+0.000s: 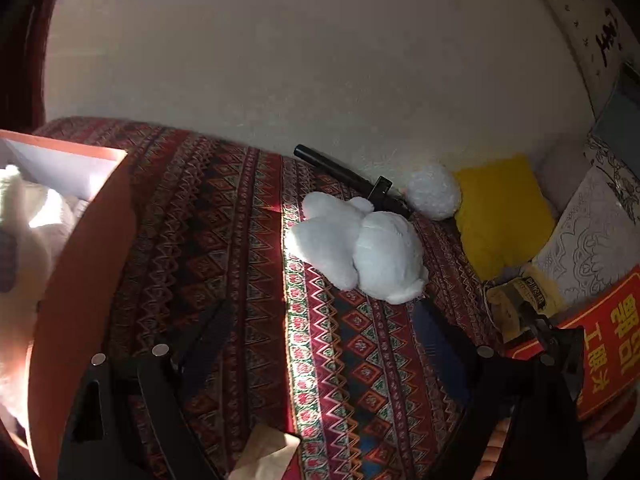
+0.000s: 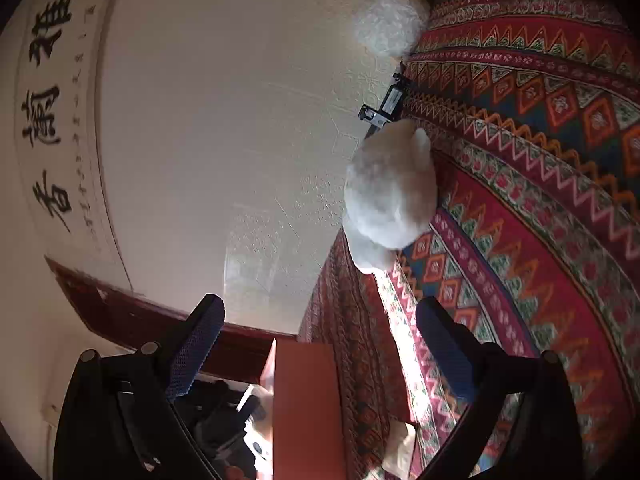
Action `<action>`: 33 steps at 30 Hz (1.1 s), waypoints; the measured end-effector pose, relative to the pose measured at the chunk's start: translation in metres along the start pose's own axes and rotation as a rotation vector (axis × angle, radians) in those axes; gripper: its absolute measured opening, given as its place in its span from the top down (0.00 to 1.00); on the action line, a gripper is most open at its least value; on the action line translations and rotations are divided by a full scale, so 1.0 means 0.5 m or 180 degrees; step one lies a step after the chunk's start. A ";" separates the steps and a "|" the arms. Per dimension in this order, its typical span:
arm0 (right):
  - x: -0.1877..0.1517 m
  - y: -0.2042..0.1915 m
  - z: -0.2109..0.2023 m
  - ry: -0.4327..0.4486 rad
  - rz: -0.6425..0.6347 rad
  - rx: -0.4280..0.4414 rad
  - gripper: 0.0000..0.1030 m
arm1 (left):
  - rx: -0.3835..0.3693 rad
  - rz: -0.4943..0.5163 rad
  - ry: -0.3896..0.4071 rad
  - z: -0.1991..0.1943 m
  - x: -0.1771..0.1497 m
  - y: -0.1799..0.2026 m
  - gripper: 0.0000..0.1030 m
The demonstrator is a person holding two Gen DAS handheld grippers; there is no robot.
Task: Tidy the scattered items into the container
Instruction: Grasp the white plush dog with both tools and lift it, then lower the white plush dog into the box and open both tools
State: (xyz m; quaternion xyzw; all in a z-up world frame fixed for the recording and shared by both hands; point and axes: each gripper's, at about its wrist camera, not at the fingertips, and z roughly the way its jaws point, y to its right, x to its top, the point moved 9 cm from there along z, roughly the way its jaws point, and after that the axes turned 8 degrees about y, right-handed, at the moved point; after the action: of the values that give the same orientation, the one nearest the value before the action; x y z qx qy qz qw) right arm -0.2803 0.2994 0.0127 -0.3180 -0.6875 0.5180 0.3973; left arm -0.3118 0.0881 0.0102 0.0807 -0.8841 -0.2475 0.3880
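**Two grippers open and empty over the patterned bed**

Two views share one scene, a bed spread with a red patterned cloth (image 1: 240, 240) set against a pale wall (image 1: 300, 60).

In the left wrist view, an orange box (image 1: 86, 280) stands at the far left edge of the cloth, with something pale and soft (image 1: 24, 216) already lying inside it. The left gripper (image 1: 324, 340) hangs above bare cloth just beside the box, its fingers (image 1: 208, 336) spread wide with nothing between them. A crumpled brown paper scrap (image 1: 268, 456) lies on the cloth below them. Farther right and beyond the fingertips, a white plush toy (image 1: 356, 248) lies on the cloth. Behind it a black rod with a clamp (image 1: 344, 174) rests along the wall, and a white fluffy ball (image 1: 434, 192) sits at its end. A yellow cushion (image 1: 500, 212) lies right of the ball, then a patterned white cushion (image 1: 592, 256) and a red sign with yellow characters (image 1: 608, 344).

In the right wrist view, which is rolled on its side, the right gripper (image 2: 320, 340) is likewise wide open and empty, its blue-padded fingers (image 2: 196, 344) well apart from the plush toy (image 2: 390, 196). The orange box (image 2: 308, 408) shows low between them.
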 end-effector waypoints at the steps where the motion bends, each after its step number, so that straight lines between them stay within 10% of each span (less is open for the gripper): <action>1: 0.040 0.007 0.034 -0.0003 0.0025 0.0050 0.04 | -0.0045 -0.0182 -0.0095 0.056 0.012 0.004 0.12; 10: 0.174 0.194 0.313 -0.0231 0.0317 -0.0585 0.02 | -0.0068 -0.1074 -0.0534 0.455 0.045 -0.048 0.12; 12: 0.162 0.162 0.340 -0.0324 -0.0120 -0.0400 0.32 | -0.0107 -0.1030 -0.0353 0.463 0.029 -0.041 0.13; 14: 0.152 0.165 0.329 -0.0286 -0.0038 -0.0340 0.34 | -0.0074 -0.0921 -0.0262 0.429 0.014 -0.030 0.16; 19: 0.089 0.098 0.225 -0.0430 -0.0135 -0.0283 0.35 | -0.0182 -0.1026 -0.0199 0.249 -0.004 -0.020 0.18; 24: -0.029 -0.199 0.134 -0.0533 -0.0680 0.0238 0.35 | -0.0263 -0.0898 0.0490 -0.141 0.123 -0.016 0.18; 29: -0.276 -0.553 0.132 -0.0858 -0.1469 0.0843 0.35 | 0.0461 -0.0156 0.1098 -0.537 0.241 -0.113 0.18; 33: -0.525 -0.710 0.196 -0.1131 -0.1963 0.0972 0.35 | 0.0695 0.0109 0.1279 -0.706 0.298 -0.235 0.17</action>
State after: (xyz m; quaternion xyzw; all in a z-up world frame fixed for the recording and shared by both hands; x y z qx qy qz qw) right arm -0.2486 -0.0612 0.2837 0.0612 -0.7239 0.5177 0.4519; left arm -0.1635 -0.1955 0.2512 0.1548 -0.8119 -0.1228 0.5494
